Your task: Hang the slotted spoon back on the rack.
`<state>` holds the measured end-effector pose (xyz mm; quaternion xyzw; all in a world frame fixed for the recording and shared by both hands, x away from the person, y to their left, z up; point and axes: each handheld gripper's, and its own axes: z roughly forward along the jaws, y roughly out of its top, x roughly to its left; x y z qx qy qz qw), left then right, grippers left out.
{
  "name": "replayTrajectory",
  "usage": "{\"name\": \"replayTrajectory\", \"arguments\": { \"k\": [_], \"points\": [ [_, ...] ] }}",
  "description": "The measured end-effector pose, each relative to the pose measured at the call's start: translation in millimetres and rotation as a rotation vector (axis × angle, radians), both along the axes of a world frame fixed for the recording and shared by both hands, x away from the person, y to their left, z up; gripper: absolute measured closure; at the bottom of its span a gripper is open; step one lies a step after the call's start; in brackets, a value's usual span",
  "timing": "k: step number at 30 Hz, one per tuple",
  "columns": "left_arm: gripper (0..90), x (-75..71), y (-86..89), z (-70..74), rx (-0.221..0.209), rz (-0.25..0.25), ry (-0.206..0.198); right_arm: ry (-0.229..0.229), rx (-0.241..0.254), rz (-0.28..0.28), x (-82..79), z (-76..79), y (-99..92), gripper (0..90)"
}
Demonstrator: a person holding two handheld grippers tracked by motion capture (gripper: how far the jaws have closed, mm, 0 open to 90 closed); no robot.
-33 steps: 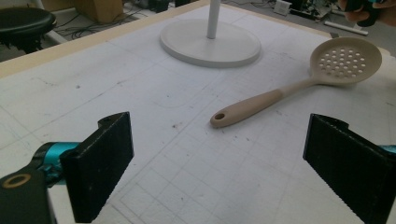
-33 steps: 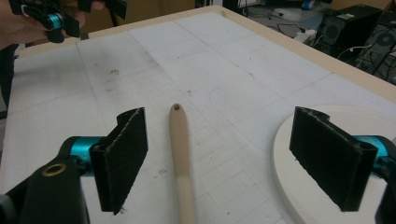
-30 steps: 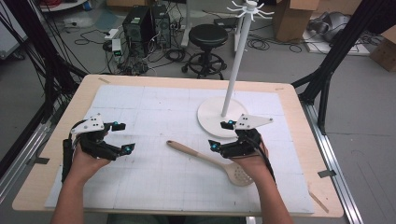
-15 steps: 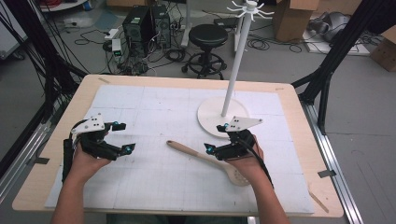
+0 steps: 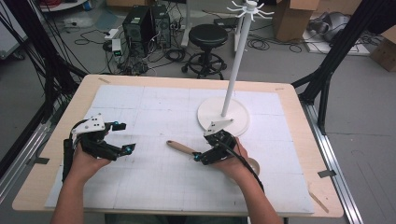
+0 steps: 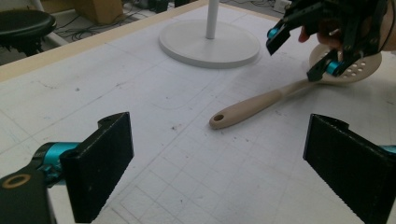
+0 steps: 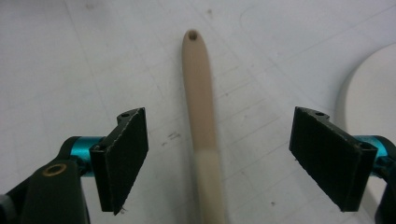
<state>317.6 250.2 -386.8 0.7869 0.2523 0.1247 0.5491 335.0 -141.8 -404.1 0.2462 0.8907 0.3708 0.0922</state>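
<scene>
Here the slotted wooden spoon [image 5: 183,148] lies flat on the gridded mat [image 5: 154,107], handle between the right gripper [image 5: 208,150]'s spread jaws. Probably light and rigid; mid-handle suits gripping. Left gripper [image 5: 122,138] gapes empty.

The spoon [image 6: 261,100] at mid-frame looks like pale, matt, smooth wood, its handle end pierced by a small hole. The counter [image 5: 84,95] shows a light wooden rim under a white, matt gridded sheet [image 5: 154,107], scuffed and speckled. Each tool [image 7: 219,158] carries rough-textured black pads [image 7: 123,154] on glossy teal metal fittings; the stand [image 5: 223,116] at upper right is smooth, white and faintly shiny.
</scene>
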Motion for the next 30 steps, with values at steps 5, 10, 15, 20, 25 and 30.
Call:
{"name": "replayTrajectory", "arguments": {
  "k": [5, 10, 15, 20, 25, 30],
  "points": [
    [9.0, -0.2, 1.7, 0.9, -0.009, -0.001, -0.005, 0.035, -0.066, 0.022, 2.6, -10.4, 9.2, 20.7],
    [9.1, -0.3, 2.5, 2.2, -0.014, -0.001, -0.010, 0.071, -0.117, 0.003, 7.5, -17.0, 12.9, 25.2],
    [9.0, -0.3, 1.4, 4.2, -0.012, -0.001, -0.017, 0.098, -0.164, 0.010, 10.6, -23.6, 17.0, 31.3],
    [9.1, -2.8, -0.8, 6.4, -0.009, -0.005, -0.021, 0.108, -0.199, 0.011, 10.9, -23.7, 19.1, 45.6],
    [9.0, -3.2, -3.2, 8.1, -0.004, -0.010, -0.026, 0.121, -0.236, 0.035, 8.5, -20.0, 25.9, 63.0],
    [9.1, -2.9, -7.6, 9.3, 0.003, -0.018, -0.029, 0.153, -0.237, 0.020, 10.6, -18.8, 27.8, 72.2]
  ]
}}
